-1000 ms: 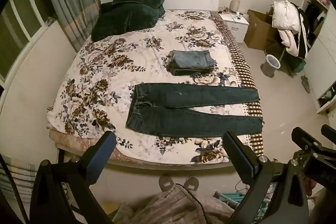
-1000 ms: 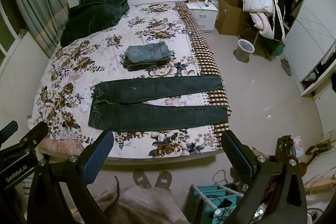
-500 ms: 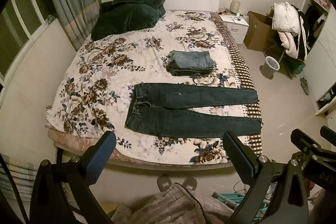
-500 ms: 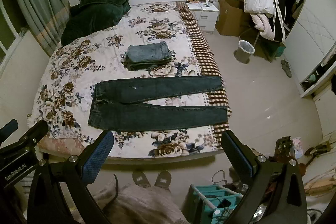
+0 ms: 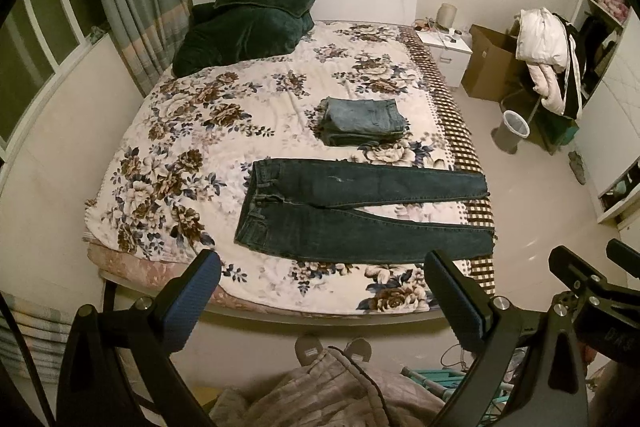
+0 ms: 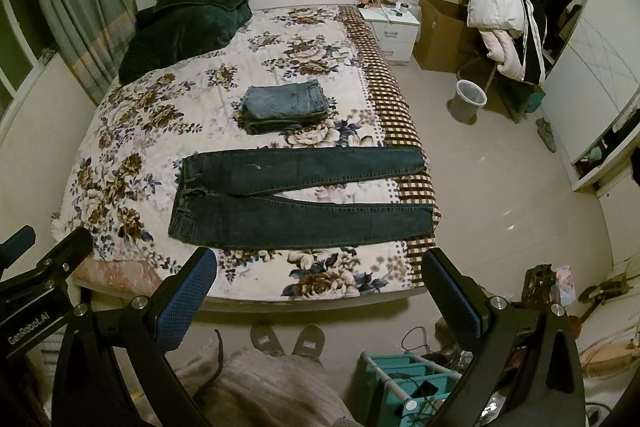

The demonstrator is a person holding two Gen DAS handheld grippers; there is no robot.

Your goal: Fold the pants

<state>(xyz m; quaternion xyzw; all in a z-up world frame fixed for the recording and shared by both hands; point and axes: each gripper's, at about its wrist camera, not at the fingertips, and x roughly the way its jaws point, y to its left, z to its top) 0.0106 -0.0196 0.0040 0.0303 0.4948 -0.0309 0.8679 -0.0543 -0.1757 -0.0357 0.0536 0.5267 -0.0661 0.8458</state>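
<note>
Dark blue jeans lie flat and unfolded across the near part of the bed, waist to the left, both legs stretched right to the bed's edge; they also show in the right wrist view. My left gripper is open and empty, held high above the bed's near edge. My right gripper is open and empty, likewise high and back from the jeans. The right gripper's body shows at the right edge of the left wrist view.
A folded stack of lighter blue jeans sits behind the dark pair. Dark green pillows lie at the headboard. The floral bedspread covers the bed. A nightstand, cardboard box, bin and clothes-laden chair stand right.
Both views have shifted only slightly; the jeans and the folded stack have not moved. Both grippers stay open.
</note>
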